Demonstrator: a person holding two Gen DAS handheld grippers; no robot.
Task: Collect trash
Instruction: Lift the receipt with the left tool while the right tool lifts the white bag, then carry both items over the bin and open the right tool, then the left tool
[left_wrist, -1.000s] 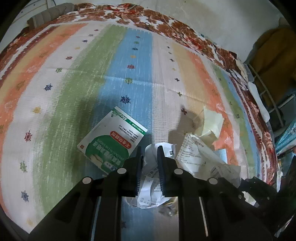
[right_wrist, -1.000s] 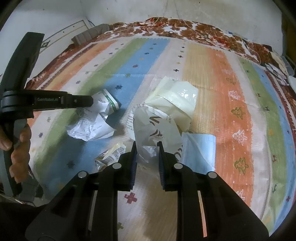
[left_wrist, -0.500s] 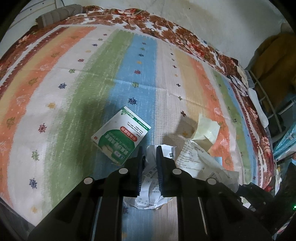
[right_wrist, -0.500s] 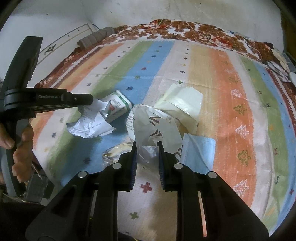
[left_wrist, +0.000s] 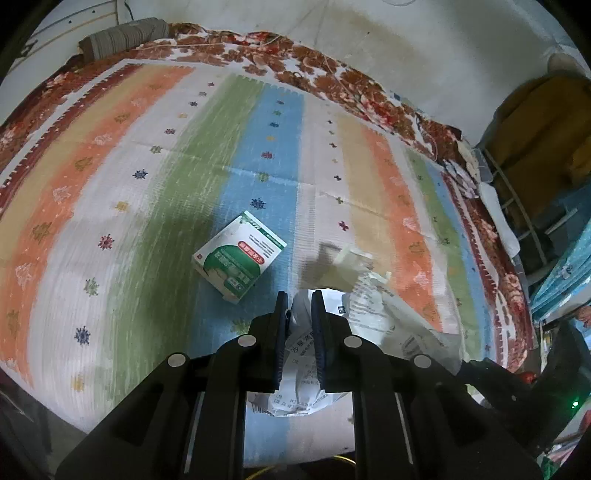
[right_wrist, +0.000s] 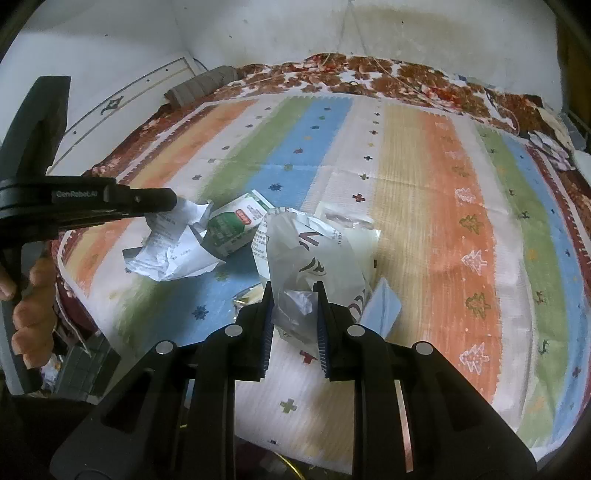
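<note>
My left gripper (left_wrist: 300, 301) is shut on a crumpled white printed paper (left_wrist: 301, 365) and holds it above the striped bed cover; it also shows in the right wrist view (right_wrist: 173, 251). My right gripper (right_wrist: 294, 291) is shut on a translucent plastic wrapper (right_wrist: 310, 254) and holds it up off the cover. A green and white carton (left_wrist: 239, 260) lies on the bed, seen in the right wrist view (right_wrist: 232, 230) behind the paper. A cream sheet (right_wrist: 351, 229), a blue packet (right_wrist: 382, 306) and a shiny wrapper (right_wrist: 245, 297) lie under the right gripper.
The striped bed cover (left_wrist: 110, 221) spreads wide to the left and far side. A rolled grey cloth (left_wrist: 125, 35) lies at the far corner by the wall. A rack and cloths (left_wrist: 517, 206) stand past the bed's right edge.
Both grippers have risen and pulled back from the bed with their trash still held. The carton and the pieces on the cover look smaller and farther away.
</note>
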